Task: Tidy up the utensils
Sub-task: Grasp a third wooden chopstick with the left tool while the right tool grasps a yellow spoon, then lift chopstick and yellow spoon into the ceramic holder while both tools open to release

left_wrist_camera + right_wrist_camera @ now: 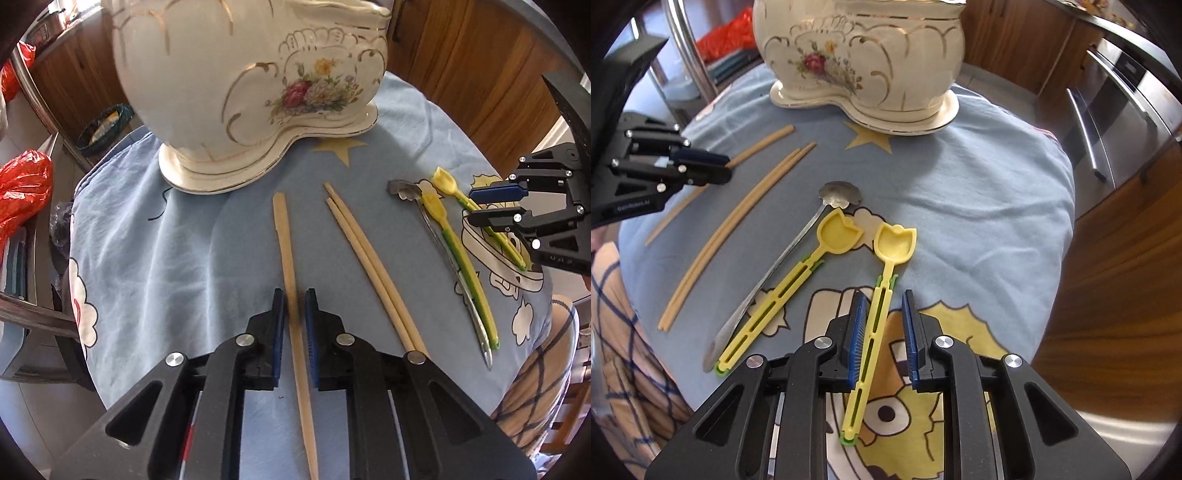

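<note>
Porcelain holder's top is cut off above.

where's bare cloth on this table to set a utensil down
Freest: the blue cloth right of the two yellow spoons, below the ceramic holder. Another patch lies left of the single chopstick, toward the table's edge. Crowded: the middle strip, chopstick pair through metal spoon, with both grippers over it.
</note>
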A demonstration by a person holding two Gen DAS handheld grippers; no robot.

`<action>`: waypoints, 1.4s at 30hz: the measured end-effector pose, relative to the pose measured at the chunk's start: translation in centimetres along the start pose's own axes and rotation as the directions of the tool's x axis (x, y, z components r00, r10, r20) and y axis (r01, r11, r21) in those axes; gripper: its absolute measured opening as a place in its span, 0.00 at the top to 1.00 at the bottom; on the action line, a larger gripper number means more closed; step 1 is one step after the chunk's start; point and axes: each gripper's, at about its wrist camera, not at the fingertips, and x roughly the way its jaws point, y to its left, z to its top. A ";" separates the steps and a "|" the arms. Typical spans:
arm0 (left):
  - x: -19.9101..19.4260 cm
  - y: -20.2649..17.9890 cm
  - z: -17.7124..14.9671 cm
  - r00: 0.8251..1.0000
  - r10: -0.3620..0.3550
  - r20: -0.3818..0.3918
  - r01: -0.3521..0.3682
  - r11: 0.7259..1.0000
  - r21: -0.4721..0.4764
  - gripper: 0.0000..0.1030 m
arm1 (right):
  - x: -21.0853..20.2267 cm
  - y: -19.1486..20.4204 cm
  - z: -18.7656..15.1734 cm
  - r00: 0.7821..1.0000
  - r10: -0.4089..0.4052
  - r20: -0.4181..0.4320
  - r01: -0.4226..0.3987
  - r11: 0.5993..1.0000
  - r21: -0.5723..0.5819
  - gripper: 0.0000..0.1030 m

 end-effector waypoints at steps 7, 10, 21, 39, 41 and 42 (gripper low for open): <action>0.4 -1.1 0.9 0.996 0.058 -0.073 -0.054 0.997 0.054 0.88 | 0.2 0.7 0.4 0.998 -0.023 -0.050 0.019 0.997 -0.076 0.85; 0.6 -1.5 1.3 0.992 0.066 -0.104 -0.058 0.995 0.078 0.88 | 0.2 0.4 0.5 0.998 -0.010 -0.058 0.006 0.998 -0.063 0.85; 1.1 -1.5 1.9 0.988 0.084 -0.133 -0.076 0.995 0.063 0.90 | 0.5 -0.2 0.4 0.999 0.018 -0.037 -0.018 1.000 -0.008 0.85; -2.8 -0.2 2.1 1.000 0.025 -0.005 -0.025 1.000 0.010 0.95 | -3.4 -2.1 -0.1 0.989 0.051 0.141 -0.061 0.996 0.065 0.90; -4.8 0.3 1.9 0.997 -0.005 0.071 0.006 1.000 -0.009 0.95 | -4.4 -2.4 0.0 0.978 0.067 0.196 -0.085 0.993 0.088 0.90; -5.8 0.6 1.8 0.993 -0.024 0.112 0.026 0.999 -0.019 0.94 | -4.8 -2.6 0.0 0.971 0.074 0.225 -0.098 0.990 0.101 0.90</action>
